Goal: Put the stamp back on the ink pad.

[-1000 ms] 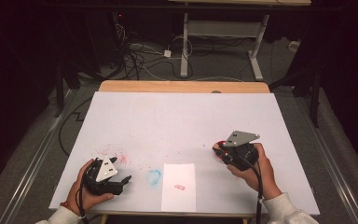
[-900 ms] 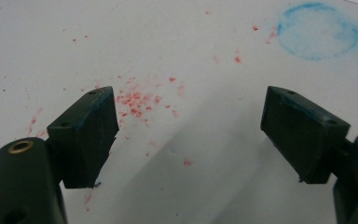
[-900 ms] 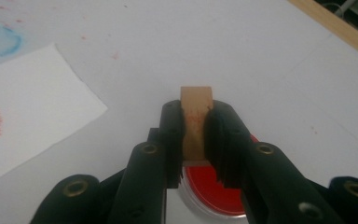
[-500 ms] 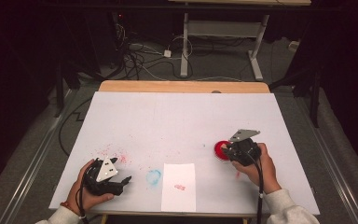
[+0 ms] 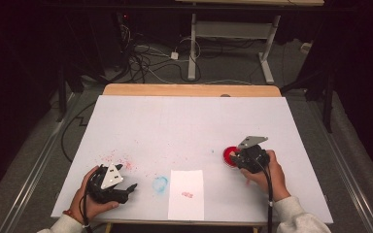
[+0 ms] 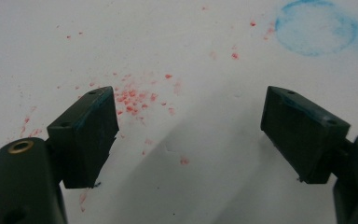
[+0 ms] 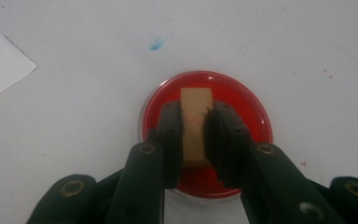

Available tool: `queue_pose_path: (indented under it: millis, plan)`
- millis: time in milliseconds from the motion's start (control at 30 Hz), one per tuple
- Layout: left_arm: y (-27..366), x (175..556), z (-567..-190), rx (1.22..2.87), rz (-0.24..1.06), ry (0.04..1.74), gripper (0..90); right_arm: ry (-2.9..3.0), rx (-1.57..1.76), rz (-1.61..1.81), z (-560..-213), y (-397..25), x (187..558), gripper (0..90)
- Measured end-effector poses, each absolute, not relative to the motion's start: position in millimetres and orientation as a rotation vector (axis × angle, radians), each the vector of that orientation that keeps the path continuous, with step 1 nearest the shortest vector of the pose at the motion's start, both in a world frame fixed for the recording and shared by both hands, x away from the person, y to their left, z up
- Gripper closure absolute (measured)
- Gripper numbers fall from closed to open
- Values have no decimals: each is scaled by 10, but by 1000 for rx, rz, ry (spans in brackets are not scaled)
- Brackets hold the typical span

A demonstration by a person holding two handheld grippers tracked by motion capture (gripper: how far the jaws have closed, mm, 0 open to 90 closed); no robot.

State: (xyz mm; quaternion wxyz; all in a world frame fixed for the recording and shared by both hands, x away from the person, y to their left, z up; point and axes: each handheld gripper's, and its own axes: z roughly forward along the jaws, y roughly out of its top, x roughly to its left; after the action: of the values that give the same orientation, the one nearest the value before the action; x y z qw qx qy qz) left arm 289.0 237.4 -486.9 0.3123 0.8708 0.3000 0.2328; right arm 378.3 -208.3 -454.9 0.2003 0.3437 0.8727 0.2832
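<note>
Two grippers are held over a white table (image 5: 184,121). The right gripper (image 7: 195,122) is clamped on a tan wooden block (image 7: 196,122), which is held between its jaws directly over a round red dish (image 7: 256,122); whether the block touches the red surface cannot be told. A small blue speck (image 7: 156,45) is seen on the table beyond the dish, and a corner of white paper (image 7: 0,65) lies off to that gripper's left. The left gripper (image 6: 189,128) is held with its jaws wide apart and nothing between them, low over the table. Scattered red specks (image 6: 135,98) are seen just ahead of its left jaw, and a blue circular smudge (image 6: 317,28) lies farther ahead to its right
</note>
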Motion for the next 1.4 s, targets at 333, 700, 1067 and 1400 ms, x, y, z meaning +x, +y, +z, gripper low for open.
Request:
queue_pose_path:
  millis: [333, 700, 1067, 1400]
  plan:
    - [2380, 2894, -4868, 2304, 615, 792, 180, 2438, 970, 800, -4547, -2085, 3782, 688]
    - [2382, 2891, -4869, 2303, 616, 800, 180, 2423, 985, 825, -4508, -2094, 3773, 648]
    - [2381, 2892, -4871, 2298, 617, 803, 180, 2382, 989, 880, -4494, -2115, 3772, 593]
    - [2380, 2893, -4872, 2300, 616, 803, 180, 2331, 965, 1016, -4428, -2134, 3752, 551]
